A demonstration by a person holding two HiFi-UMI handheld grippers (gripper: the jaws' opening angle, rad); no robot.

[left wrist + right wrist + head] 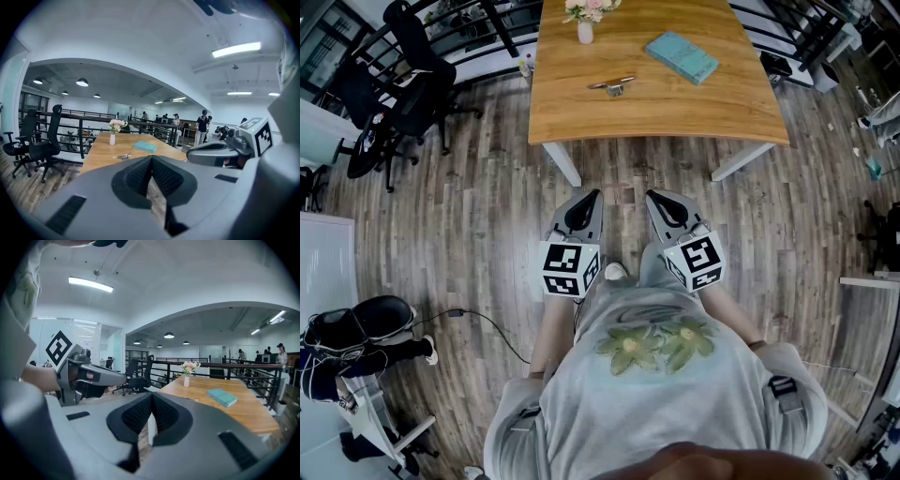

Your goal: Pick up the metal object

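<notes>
Metal object is seen lying on the counter, well apart from the left claw and right claw, both clenched and empty.

1. one wooden table, the landmark for every entry below.
2. one metal object, on the table.
3. one teal book, on the table.
4. one vase of flowers, at the table's far edge.
5. two black office chairs, left of the table in the left gripper view.
6. two grippers, the left gripper and the right gripper, before the table's near edge.
7. two marker cubes, one per gripper.
</notes>
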